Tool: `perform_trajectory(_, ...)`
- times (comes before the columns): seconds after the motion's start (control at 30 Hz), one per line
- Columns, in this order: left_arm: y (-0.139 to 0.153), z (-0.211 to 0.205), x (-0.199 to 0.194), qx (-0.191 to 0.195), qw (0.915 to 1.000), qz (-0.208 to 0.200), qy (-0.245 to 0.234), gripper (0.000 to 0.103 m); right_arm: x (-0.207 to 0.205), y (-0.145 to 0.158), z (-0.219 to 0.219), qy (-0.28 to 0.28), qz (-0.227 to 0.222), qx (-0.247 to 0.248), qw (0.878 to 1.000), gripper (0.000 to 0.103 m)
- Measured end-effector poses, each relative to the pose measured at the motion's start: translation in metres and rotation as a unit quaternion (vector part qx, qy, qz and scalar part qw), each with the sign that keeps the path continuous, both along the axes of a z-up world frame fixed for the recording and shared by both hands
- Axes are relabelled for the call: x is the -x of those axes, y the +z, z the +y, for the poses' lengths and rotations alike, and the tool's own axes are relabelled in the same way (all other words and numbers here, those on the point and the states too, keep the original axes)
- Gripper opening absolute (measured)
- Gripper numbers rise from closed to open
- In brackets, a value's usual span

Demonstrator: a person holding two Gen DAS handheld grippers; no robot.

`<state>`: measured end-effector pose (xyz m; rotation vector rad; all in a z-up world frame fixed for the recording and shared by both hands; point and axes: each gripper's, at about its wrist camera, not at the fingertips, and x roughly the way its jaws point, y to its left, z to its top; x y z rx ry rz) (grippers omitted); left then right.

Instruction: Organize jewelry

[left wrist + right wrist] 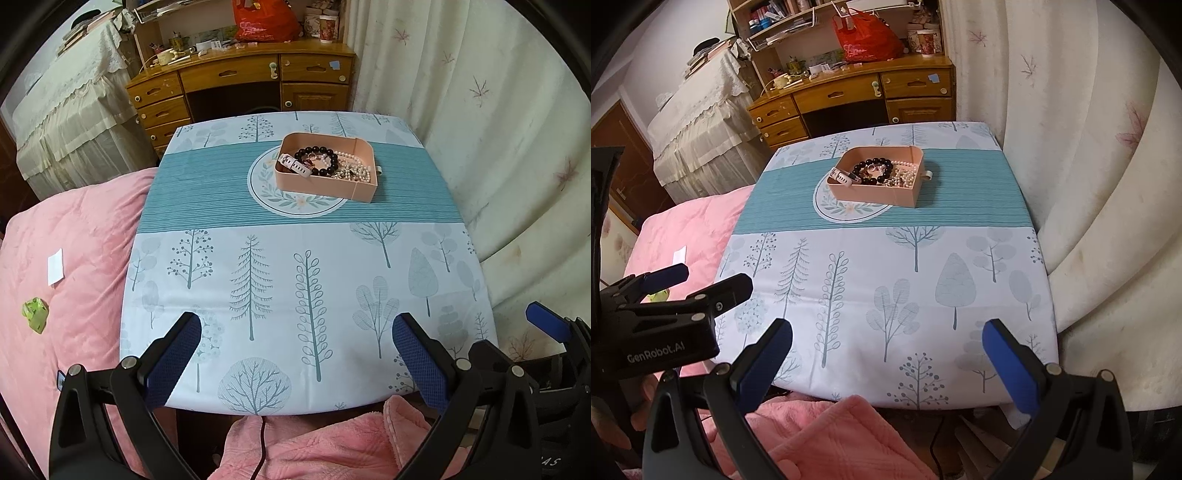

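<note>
1. Left wrist view: one pink tray (325, 190) sits on the table's (295, 295) far teal band, holding one dark bead bracelet (320, 159), one white watch (293, 164) and tangled pearl strands (352, 168). The left gripper (295, 354) hangs spread wide, empty, above bare cloth at the near edge.
2. Right wrist view: the right gripper (886, 363) is equally wide, empty, well short of the tray (875, 195).

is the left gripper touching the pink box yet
Apart. In the left wrist view the left gripper is open at the table's near edge, with a broad stretch of bare tablecloth between its fingertips and the pink box of jewelry.
</note>
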<state>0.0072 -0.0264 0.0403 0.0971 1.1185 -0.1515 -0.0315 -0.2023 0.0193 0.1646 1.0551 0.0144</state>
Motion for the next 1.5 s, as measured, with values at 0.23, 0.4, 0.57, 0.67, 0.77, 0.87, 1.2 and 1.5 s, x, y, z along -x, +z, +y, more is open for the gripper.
perform_trajectory(0.23, -0.001, 0.0, -0.004, -0.004, 1.0, 0.0, -0.002, 0.102, -0.002, -0.001, -0.002, 0.001, 0.0, 0.0, 1.0, 0.103)
perform_trajectory(0.4, -0.001, 0.001, -0.007, -0.006, 1.0, -0.002, -0.004, 0.102, -0.002, -0.001, -0.002, 0.001, 0.001, 0.0, 1.0, 0.103)
perform_trajectory(0.57, -0.001, 0.002, -0.008, -0.007, 1.0, -0.001, -0.004, 0.102, -0.007, -0.002, -0.003, 0.002, 0.005, 0.001, 1.0, 0.103)
perform_trajectory(0.67, -0.001, 0.002, -0.008, -0.007, 1.0, -0.001, -0.004, 0.102, -0.008, -0.002, -0.003, 0.003, 0.005, 0.001, 1.0, 0.103)
perform_trajectory(0.77, -0.001, 0.002, -0.008, -0.007, 1.0, -0.001, -0.005, 0.102, -0.009, -0.003, -0.003, 0.003, 0.005, 0.001, 1.0, 0.103)
perform_trajectory(0.87, -0.001, 0.002, -0.008, -0.007, 1.0, -0.001, -0.004, 0.102, -0.008, -0.003, -0.003, 0.003, 0.005, 0.001, 1.0, 0.103)
perform_trajectory(1.2, -0.002, 0.005, -0.01, -0.008, 1.0, -0.002, -0.005, 0.102, -0.013, -0.008, -0.004, -0.001, 0.007, 0.0, 1.0, 0.103)
perform_trajectory(1.5, -0.003, 0.008, -0.014, -0.01, 0.9999, -0.004, -0.002, 0.102, -0.012, -0.007, -0.004, -0.001, 0.007, 0.001, 1.0, 0.103)
